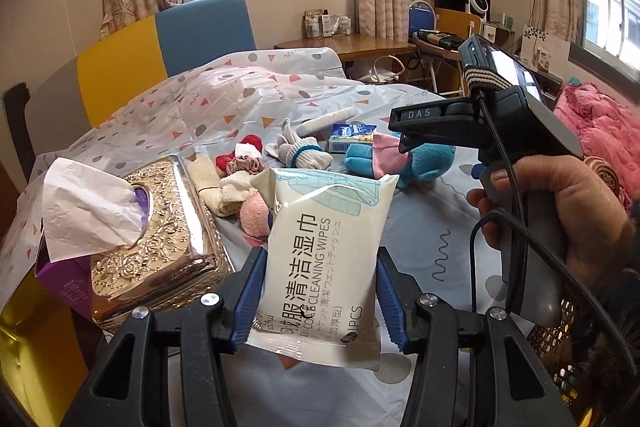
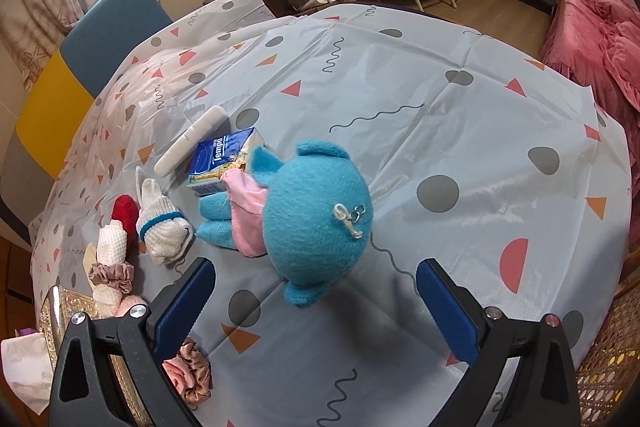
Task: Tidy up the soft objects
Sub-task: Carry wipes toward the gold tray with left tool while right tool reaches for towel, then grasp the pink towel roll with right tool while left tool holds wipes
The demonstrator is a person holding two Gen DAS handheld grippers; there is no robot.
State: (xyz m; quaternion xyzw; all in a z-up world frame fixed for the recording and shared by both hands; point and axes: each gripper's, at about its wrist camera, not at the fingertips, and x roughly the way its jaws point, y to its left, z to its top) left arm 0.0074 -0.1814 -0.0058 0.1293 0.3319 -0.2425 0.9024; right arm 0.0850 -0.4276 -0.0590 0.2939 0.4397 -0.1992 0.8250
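On a table draped with a pale blue plastic cloth (image 2: 400, 75) printed with grey dots, coloured triangles and squiggles, we held a gripper in each hand. Our left gripper (image 1: 320, 303) was clamped on a white soft pack of cleaning wipes (image 1: 324, 255), its blue pads pressing both long edges, the pack lifted clear of the cloth and tilted. Just left of it stood an ornate gold metal tissue box (image 1: 168, 247) with a white tissue (image 1: 88, 207) sticking out of the top. Beyond the pack lay a loose pile: a rolled white sock with a blue band (image 1: 300, 151), a mauve satin scrunchie (image 1: 246, 165), a red plush piece (image 1: 250, 141), a cream knitted cloth (image 1: 228, 187) and a pink fluffy ball (image 1: 254, 217). Our right gripper (image 2: 316, 303) hung released, jaws wide, above a turquoise plush toy in a pink skirt (image 2: 316, 211) lying on the cloth, not touching it. A blue pocket tissue packet (image 2: 220, 159) touched the toy's far side, with a white fabric roll (image 2: 192, 139) just beside that. Our right hand (image 1: 560, 211) gripped the handle in the left view.
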